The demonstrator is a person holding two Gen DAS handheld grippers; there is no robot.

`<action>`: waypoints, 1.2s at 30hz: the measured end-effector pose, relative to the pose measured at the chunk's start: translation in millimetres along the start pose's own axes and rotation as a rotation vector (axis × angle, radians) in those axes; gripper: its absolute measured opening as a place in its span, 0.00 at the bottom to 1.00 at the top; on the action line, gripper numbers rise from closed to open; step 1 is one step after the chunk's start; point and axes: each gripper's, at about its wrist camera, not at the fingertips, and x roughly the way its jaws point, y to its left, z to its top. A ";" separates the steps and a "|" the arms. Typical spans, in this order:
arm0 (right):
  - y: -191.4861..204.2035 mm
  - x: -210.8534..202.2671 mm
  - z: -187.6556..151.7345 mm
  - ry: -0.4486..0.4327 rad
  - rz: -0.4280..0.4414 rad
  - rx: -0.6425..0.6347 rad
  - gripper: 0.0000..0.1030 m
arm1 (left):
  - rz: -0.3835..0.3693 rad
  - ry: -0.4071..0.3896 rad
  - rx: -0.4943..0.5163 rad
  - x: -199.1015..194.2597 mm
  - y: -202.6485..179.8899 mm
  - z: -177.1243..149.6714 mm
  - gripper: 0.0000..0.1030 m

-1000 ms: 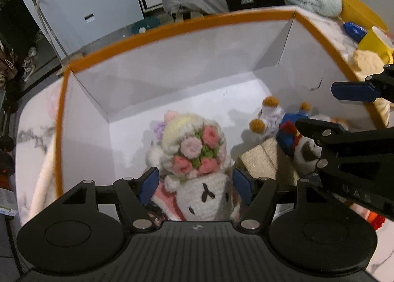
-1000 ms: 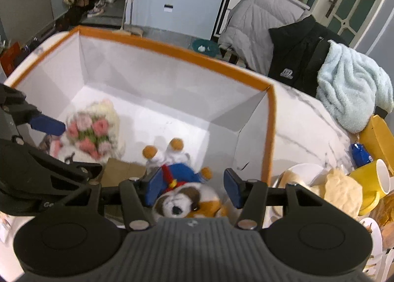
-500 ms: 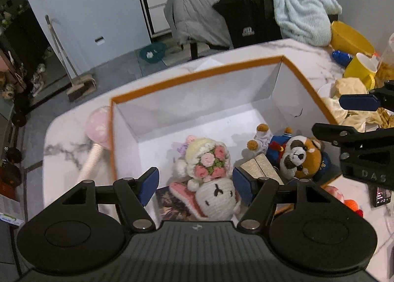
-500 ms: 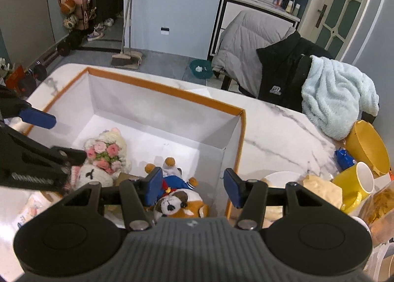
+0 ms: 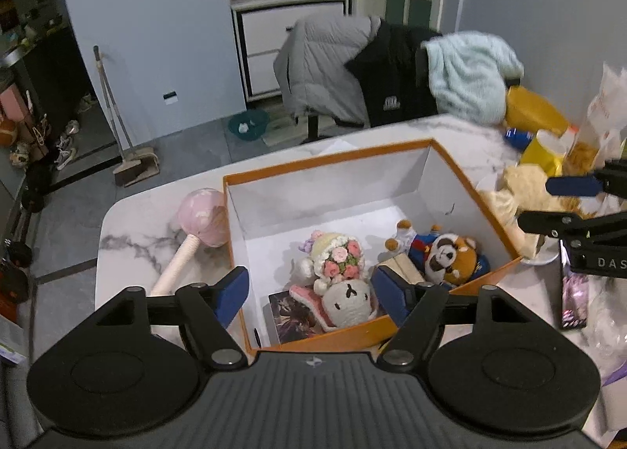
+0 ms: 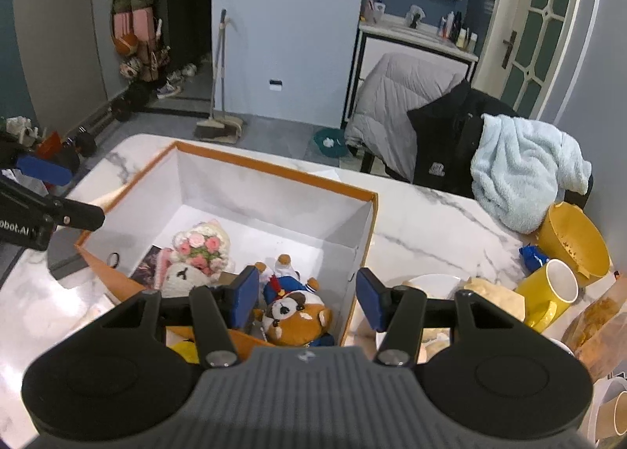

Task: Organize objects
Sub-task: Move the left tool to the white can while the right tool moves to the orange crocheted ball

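Left gripper (image 5: 309, 294) jaws spread, empty, above near edge of box (image 5: 333, 157). Right gripper (image 6: 307, 298) jaws spread, empty, over box's right corner. In box: bunny doll (image 5: 345, 280) with flower hat, panda plush (image 5: 446, 257), card (image 5: 292, 315), wood block (image 5: 403, 268). Looks mostly packed. Left out: pink mallet (image 5: 200, 221) on desk (image 5: 133, 249) just beside box's left wall. Further right: yellow mug (image 6: 548, 296), bowl (image 6: 576, 237), plate (image 6: 431, 282), snack bag. Judgement: mallet likely next.
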 end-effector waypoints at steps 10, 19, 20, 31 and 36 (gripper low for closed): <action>-10.0 -25.6 -37.2 -0.034 0.065 0.000 0.56 | -0.090 -0.065 -0.035 -17.9 13.3 -52.9 0.85; -24.1 -12.4 -78.9 0.001 0.086 0.057 0.56 | -0.106 -0.017 -0.033 3.2 11.1 -93.9 0.85; -25.3 -9.5 -83.3 0.008 0.088 0.067 0.56 | -0.108 -0.006 -0.039 7.0 11.6 -97.0 0.85; -28.2 19.5 -117.5 0.069 0.103 0.129 0.56 | -0.096 0.082 -0.128 46.3 22.8 -128.3 0.85; -28.8 35.1 -130.9 0.114 0.084 0.140 0.56 | -0.076 0.106 -0.161 62.9 25.5 -136.5 0.85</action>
